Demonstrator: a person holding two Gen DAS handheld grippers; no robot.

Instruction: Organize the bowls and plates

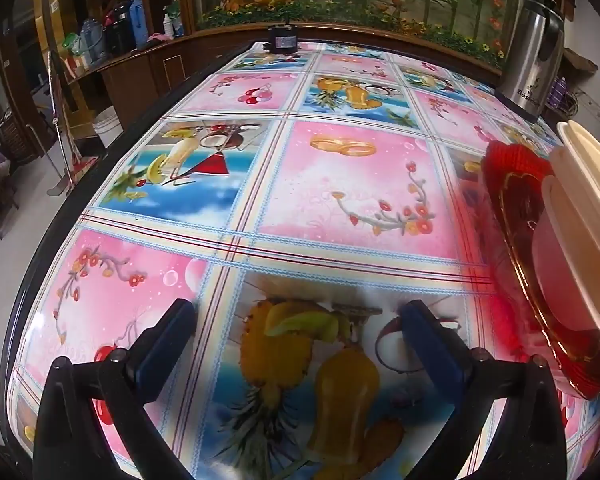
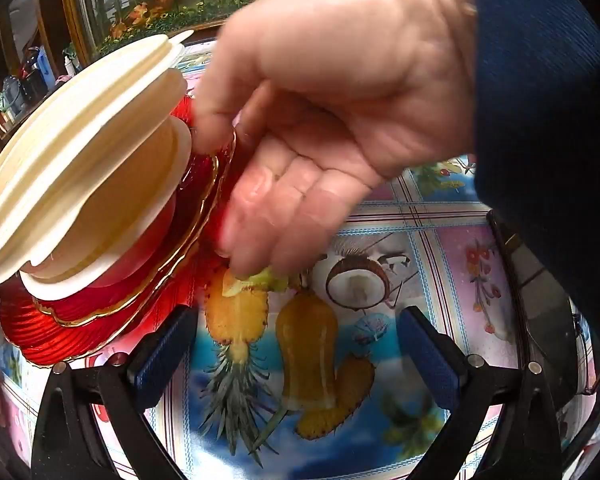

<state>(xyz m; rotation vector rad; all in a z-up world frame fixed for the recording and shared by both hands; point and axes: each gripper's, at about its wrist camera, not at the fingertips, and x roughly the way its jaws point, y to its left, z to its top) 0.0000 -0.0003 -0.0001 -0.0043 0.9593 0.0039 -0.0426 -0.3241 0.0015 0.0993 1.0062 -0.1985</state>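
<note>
Stacked red glass plates with gold rims (image 2: 100, 312) carry nested cream bowls (image 2: 80, 168). A bare hand (image 2: 320, 120) holds the plates' edge and tilts the whole stack above the table. In the left wrist view the same plates (image 1: 516, 208) and bowls (image 1: 580, 216) show tilted at the far right edge. My left gripper (image 1: 298, 340) is open and empty over the tablecloth, left of the stack. My right gripper (image 2: 298, 344) is open and empty just below and right of the stack.
The table (image 1: 340, 184) has a glossy pink and blue fruit-print cloth. A steel thermos (image 1: 534, 60) stands at the far right corner and a small dark box (image 1: 283, 40) at the far edge. The table's dark left edge (image 1: 52, 240) drops to the floor.
</note>
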